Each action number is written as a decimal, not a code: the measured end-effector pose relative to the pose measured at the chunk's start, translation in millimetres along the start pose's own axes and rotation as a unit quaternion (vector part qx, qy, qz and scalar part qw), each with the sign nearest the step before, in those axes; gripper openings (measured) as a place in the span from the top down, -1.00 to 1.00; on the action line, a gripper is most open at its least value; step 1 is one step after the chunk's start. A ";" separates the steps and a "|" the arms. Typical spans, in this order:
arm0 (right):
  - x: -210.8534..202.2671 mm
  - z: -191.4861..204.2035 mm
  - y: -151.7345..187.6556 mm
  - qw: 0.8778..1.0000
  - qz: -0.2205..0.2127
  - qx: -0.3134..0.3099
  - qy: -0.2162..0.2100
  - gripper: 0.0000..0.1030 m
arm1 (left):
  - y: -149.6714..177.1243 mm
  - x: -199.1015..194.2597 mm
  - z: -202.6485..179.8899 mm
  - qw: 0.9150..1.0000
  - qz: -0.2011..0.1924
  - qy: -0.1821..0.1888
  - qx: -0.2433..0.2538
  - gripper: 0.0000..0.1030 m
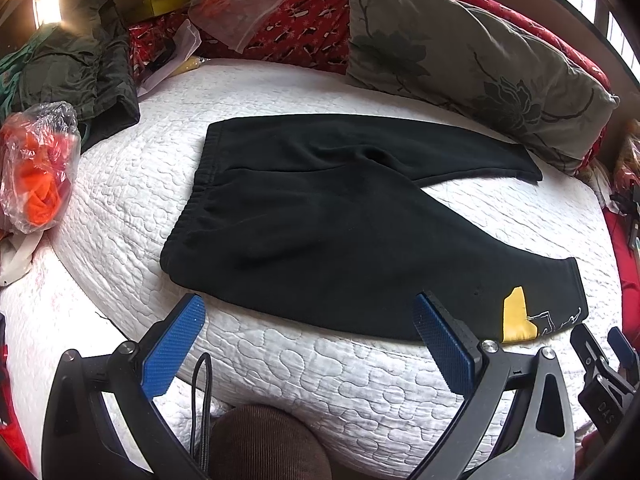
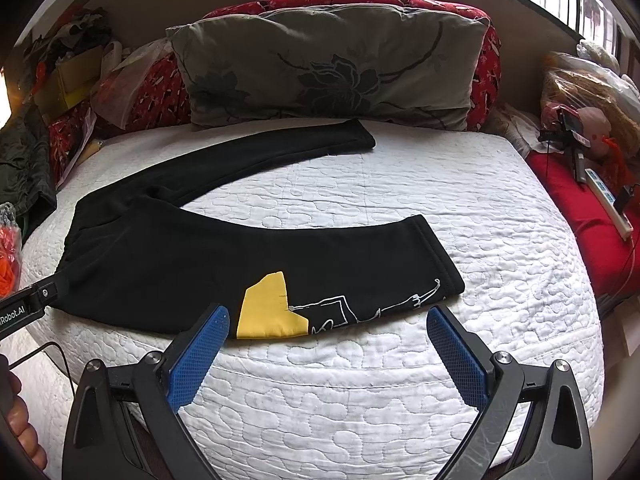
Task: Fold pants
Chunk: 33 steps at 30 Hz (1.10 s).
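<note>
**Pants flat, legs splayed: uneven fold risk**

Left wrist: left gripper [image 1: 308,344] spread wide, empty, at bed's [image 1: 320,380] near edge; black pants [image 1: 320,224] lie mid-bed, unfolded.

Right wrist: right gripper [image 2: 328,356] released too, near the yellow patch [image 2: 268,312]. Grabbing one layer only could leave legs misaligned.

You can read "Robot.AI", its start cut off, in white on the black left gripper body [image 2: 24,308]; "DAS" stands on the black right gripper body [image 1: 604,408].
</note>
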State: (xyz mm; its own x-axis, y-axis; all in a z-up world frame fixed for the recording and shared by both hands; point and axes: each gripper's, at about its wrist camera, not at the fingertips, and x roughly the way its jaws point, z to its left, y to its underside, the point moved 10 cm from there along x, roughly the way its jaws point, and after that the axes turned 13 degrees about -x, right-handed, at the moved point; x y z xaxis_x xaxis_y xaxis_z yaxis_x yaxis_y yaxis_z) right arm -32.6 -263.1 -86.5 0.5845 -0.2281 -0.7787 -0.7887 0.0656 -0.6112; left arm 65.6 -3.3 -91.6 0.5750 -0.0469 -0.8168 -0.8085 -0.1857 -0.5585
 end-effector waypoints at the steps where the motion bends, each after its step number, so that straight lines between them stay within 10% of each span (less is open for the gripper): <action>1: 1.5 0.2 -0.2 1.000 0.001 0.000 0.000 -0.94 | 0.2 0.5 -0.5 1.000 0.001 -0.001 0.001 -1.00; 33: 14.6 1.3 1.6 1.000 0.014 0.004 -0.013 -0.94 | 1.5 6.9 -10.1 1.000 0.018 0.008 0.010 -1.00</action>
State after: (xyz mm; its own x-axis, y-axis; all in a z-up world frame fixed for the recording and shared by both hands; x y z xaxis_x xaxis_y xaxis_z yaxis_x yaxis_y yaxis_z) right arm -25.0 -265.1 -99.1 0.5671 -0.2010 -0.7987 -0.8033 0.0792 -0.5903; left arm 69.6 -13.9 -96.6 0.5480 -0.0693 -0.8336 -0.8305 -0.1636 -0.5324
